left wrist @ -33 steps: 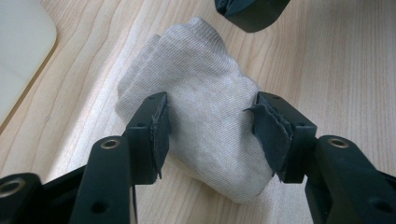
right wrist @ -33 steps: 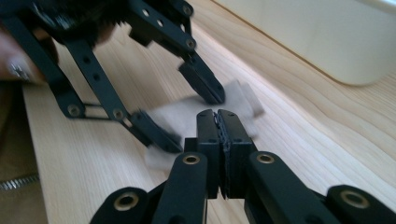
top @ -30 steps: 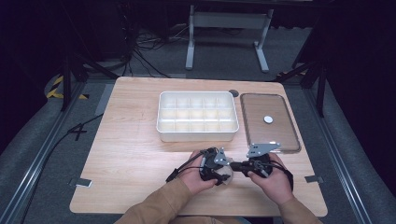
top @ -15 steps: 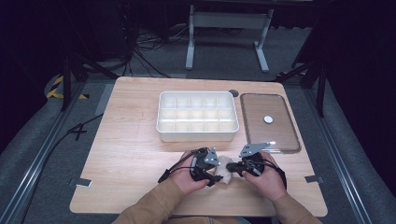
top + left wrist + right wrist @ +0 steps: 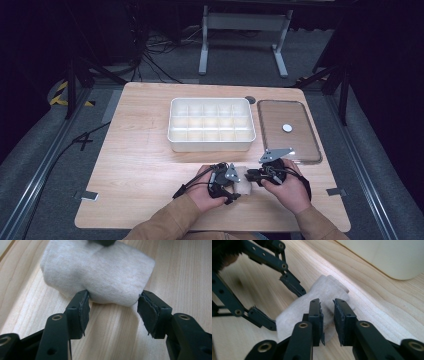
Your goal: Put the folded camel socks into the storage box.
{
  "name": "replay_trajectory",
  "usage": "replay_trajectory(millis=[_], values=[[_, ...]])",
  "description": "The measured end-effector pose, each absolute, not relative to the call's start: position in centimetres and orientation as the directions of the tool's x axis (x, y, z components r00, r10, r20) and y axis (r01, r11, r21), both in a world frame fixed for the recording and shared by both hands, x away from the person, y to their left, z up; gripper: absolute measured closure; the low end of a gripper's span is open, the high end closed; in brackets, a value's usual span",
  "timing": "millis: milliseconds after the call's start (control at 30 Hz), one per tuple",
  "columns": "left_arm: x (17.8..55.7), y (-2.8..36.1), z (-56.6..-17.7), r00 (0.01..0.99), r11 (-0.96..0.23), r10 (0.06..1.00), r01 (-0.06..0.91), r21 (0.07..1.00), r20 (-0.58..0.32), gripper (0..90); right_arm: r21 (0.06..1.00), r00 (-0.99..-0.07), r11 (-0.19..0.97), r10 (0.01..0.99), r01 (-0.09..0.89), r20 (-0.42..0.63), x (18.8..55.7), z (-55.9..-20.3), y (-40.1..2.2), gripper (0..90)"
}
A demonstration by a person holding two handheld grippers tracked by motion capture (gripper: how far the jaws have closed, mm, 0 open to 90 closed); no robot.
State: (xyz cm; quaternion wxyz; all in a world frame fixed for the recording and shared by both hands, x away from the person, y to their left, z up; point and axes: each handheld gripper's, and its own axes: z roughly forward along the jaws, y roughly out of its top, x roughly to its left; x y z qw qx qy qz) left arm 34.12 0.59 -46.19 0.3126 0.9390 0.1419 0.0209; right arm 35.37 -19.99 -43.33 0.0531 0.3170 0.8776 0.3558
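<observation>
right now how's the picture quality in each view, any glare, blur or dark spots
High view: table evenly lit, surroundings nearly black, a bright glare spot on the clear lid. Left gripper view: folded white cloth sharp, weave visible; the nearest jaw parts at the bottom edge soften. Right gripper view: the white bin is bright and washed out, the top left corner dark.

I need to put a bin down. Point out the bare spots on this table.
Free: the wide strip of table left of the white divided tray, and the near left corner. Crowded: the near middle, where both tools flank the folded white cloth, and the right side under the clear lid.
</observation>
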Motion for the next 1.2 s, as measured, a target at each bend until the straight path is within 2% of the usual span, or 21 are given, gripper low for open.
replay_trajectory(millis=[200,300,333,500,600,800,900,1067,1200], values=[[34.1,0.6,-46.1,0.959,-0.766,0.278,0.253,0.591,-0.051,42.9,0.593,-0.757,0.551,0.633,0.587,0.160,35.3,-42.0,-18.9,72.4],[34.1,0.6,-46.1,0.962,-0.767,0.269,0.245,0.593,-0.050,42.7,0.508,-0.719,0.563,0.672,0.652,0.178,36.1,-42.4,-18.0,71.8],[34.1,0.6,-46.1,0.961,-0.765,0.271,0.246,0.595,-0.050,42.7,0.508,-0.719,0.563,0.672,0.652,0.178,36.1,-42.4,-18.0,71.8],[34.1,0.5,-46.3,0.961,-0.764,0.271,0.248,0.596,-0.053,42.5,0.450,-0.672,0.539,0.709,0.712,0.214,36.8,-43.3,-17.6,66.8],[34.2,0.4,-46.3,0.962,-0.766,0.269,0.246,0.594,-0.053,42.5,0.434,-0.651,0.521,0.721,0.735,0.237,36.9,-43.4,-17.6,60.2],[34.3,0.4,-46.4,0.962,-0.768,0.267,0.247,0.591,-0.055,42.3,0.410,-0.647,0.533,0.731,0.740,0.218,37.1,-43.5,-17.2,52.8],[34.3,0.5,-46.4,0.960,-0.772,0.274,0.256,0.582,-0.058,42.3,0.401,-0.652,0.546,0.733,0.735,0.196,37.2,-43.7,-16.9,46.3],[34.4,2.0,-45.8,0.954,-0.769,0.297,0.271,0.579,-0.052,41.7,0.391,-0.662,0.562,0.723,0.729,0.195,37.4,-44.0,-16.7,47.0],[34.6,4.4,-45.0,0.935,-0.755,0.354,0.308,0.578,-0.034,40.6,0.365,-0.660,0.568,0.718,0.738,0.220,38.0,-44.2,-16.8,46.6]])
